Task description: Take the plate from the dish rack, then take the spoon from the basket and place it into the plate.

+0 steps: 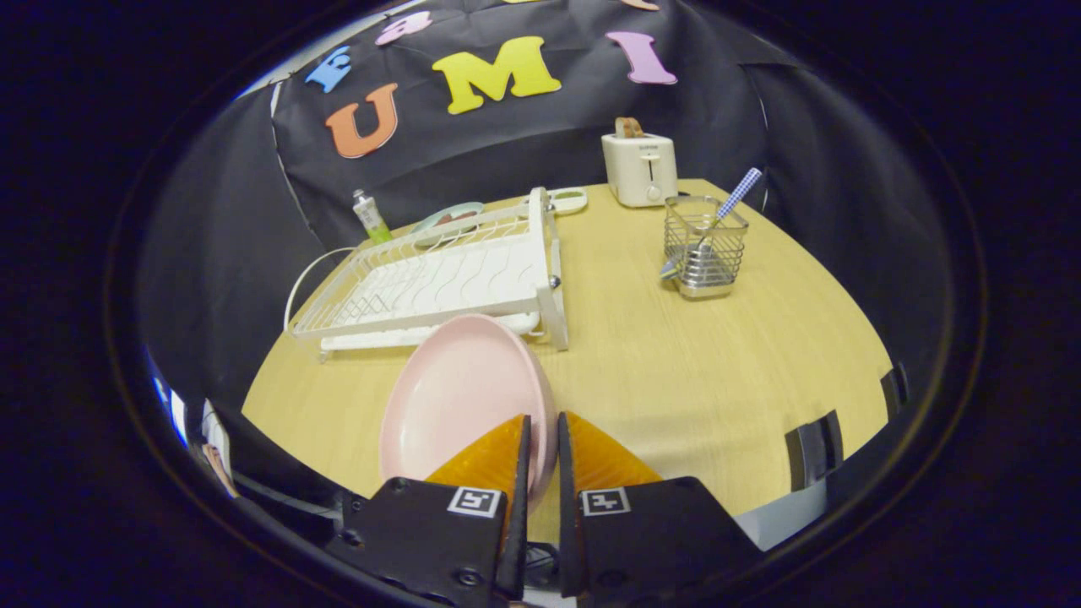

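On the wooden counter (676, 371) the tool (542, 431) clenched the rim of the pink plate (460, 397) (held on edge) at lower centre, below the dish rack (439, 279), with the spoon (718, 221) in the basket (705, 249) at upper right.

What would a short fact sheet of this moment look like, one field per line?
gripper: gripper shut on the rim of the pink plate
plate: held on edge, out of the dish rack, just in front of it
spoon: spoon standing in the wire basket
table: wooden table
behind: toaster, small bottle
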### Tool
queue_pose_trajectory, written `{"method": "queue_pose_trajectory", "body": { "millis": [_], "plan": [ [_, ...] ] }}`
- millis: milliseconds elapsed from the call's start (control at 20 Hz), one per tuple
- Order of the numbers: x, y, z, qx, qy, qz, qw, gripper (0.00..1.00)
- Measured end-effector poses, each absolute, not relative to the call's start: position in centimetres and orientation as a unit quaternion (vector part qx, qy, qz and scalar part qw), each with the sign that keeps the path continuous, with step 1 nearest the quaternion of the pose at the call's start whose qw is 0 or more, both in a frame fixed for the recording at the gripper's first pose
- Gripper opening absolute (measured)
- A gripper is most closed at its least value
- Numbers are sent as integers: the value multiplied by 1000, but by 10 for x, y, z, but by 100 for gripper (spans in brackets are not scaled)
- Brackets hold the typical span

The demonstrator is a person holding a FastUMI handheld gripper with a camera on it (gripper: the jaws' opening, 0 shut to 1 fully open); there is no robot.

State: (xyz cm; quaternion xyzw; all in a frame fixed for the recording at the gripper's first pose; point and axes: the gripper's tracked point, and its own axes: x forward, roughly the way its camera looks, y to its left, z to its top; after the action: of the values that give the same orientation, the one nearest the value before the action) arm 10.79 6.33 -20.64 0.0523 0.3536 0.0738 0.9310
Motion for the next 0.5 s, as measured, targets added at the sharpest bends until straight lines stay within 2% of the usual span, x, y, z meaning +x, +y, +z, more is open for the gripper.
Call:
{"method": "queue_pose_trajectory", "body": {
  "millis": [100,150,300,400,500],
  "plan": [
    [116,62,-211,42,332,83,939,31],
    [122,56,-209,28,313,79,946,42],
    [137,35,-193,-14,232,57,971,62],
    [141,23,-174,-24,178,44,983,80],
    [140,9,-154,-34,125,37,991,88]
  ]
}}
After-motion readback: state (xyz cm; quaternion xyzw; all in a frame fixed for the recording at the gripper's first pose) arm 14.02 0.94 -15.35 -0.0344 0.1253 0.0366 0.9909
